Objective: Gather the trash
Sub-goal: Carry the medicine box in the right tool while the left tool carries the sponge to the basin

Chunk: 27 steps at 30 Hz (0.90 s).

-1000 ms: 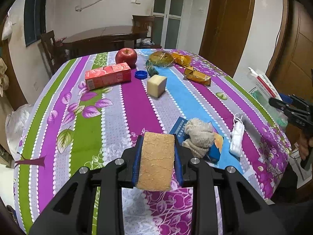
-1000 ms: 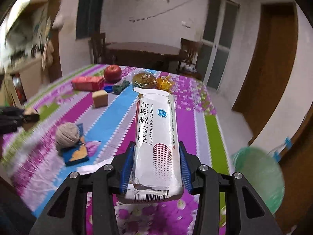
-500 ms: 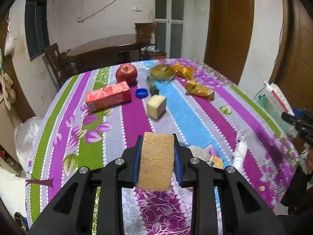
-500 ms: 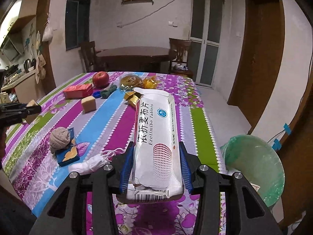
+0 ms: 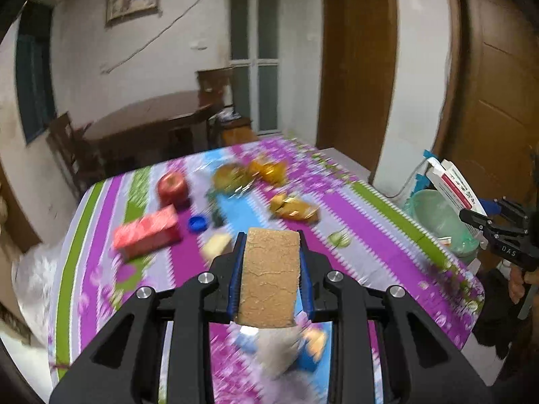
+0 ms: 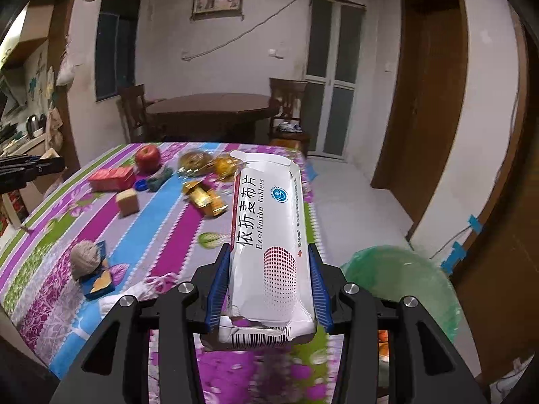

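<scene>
Left hand-held gripper [image 5: 271, 271] clamps brown sponge block [image 5: 269, 279]; right hand-held gripper [image 6: 269, 289] clamps white tablet box [image 6: 269, 235]. Both held clear of worktop [image 6: 168, 222], presumably bound for green-lined bin [image 6: 404, 286] right of it.

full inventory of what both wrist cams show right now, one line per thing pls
tan rough block: 1, tan, clamped in left gripper
white Ezetimibe tablet box: 1, white with red dots, torn near end, clamped in right gripper
green-lined bin: 1, pale green, on floor off table's right edge
red apple: 1, red, far end of table
red carton: 1, red, lying by apple
blue bottle cap: 1, blue, beside carton
beige cube: 1, beige, mid table
gold wrapper: 1, gold, mid table
beige yarn ball: 1, beige, on a blue packet, near end
striped floral tablecloth: 1, purple, green, blue
left gripper: 1, black, blue pads
right gripper: 1, black, blue pads
</scene>
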Available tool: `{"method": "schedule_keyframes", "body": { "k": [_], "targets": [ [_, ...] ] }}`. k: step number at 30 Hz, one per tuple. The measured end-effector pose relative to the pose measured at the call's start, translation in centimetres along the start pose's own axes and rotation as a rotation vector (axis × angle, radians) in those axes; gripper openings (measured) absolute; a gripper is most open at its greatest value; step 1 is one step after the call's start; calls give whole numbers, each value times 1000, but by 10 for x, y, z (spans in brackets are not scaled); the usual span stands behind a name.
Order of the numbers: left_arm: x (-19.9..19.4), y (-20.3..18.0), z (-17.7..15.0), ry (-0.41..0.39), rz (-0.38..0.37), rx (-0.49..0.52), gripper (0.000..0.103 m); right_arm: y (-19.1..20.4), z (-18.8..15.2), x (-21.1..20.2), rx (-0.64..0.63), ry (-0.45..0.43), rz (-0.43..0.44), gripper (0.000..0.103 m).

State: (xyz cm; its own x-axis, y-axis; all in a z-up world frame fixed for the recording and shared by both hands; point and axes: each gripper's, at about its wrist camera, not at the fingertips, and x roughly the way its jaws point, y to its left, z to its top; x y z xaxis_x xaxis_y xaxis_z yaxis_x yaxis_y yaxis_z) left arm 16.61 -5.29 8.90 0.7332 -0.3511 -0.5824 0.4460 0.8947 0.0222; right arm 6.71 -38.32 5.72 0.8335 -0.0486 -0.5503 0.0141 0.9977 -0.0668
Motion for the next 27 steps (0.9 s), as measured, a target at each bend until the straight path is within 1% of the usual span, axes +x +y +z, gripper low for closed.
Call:
{"method": "schedule_keyframes", "body": {
  "k": [7,14,19,27],
  "targets": [
    [37,-95,43,-14,-81,156,26,-62,11,-21,67,9,-112,46],
    [77,-189,67,5,-151,289,26,-138,7,-33,161,53,-215,46],
    [105,-239,72,33,-192,343,26,-185,-2,-33,227,97,-265,47],
    [141,-292,72,74,-212,415,26,-239,-20,-23,305,176,-317,47]
  ]
}}
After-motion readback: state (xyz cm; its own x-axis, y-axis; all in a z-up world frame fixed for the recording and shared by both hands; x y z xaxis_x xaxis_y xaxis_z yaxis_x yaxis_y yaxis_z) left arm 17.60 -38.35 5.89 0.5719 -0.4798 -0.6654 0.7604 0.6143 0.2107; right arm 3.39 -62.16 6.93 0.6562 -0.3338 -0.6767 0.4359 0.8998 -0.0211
